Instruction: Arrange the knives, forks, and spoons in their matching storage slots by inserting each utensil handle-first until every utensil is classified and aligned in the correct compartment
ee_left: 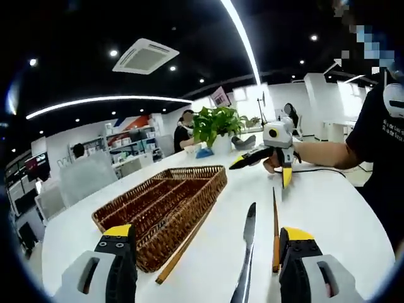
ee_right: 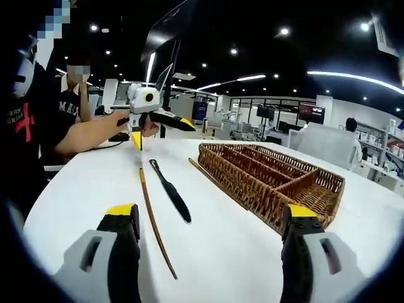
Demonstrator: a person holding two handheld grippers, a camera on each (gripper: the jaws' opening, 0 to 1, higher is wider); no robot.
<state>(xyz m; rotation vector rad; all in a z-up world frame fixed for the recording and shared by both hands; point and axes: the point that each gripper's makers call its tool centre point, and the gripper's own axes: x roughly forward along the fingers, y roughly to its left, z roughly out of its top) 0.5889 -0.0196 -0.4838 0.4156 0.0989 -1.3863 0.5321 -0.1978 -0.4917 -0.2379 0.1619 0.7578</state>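
Both sets of fingers are spread wide, nothing gripped. In the left gripper view, a knife is seen lying on the white table between the left gripper fingers, a thin stick beside it. The wicker tray sits further out, past the left finger. Right gripper is parked over bare table too.

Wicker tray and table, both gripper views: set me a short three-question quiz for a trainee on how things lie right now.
1. True or false: the knife lies inside the wicker tray.
2. What lies alongside the tray's long side? A) a wooden stick B) a fork C) a spoon
3. Fill in: the jaws of the left gripper and the right gripper are both ____.
Key: 1 false, it lies on the table beside the tray; 2 A; 3 open.
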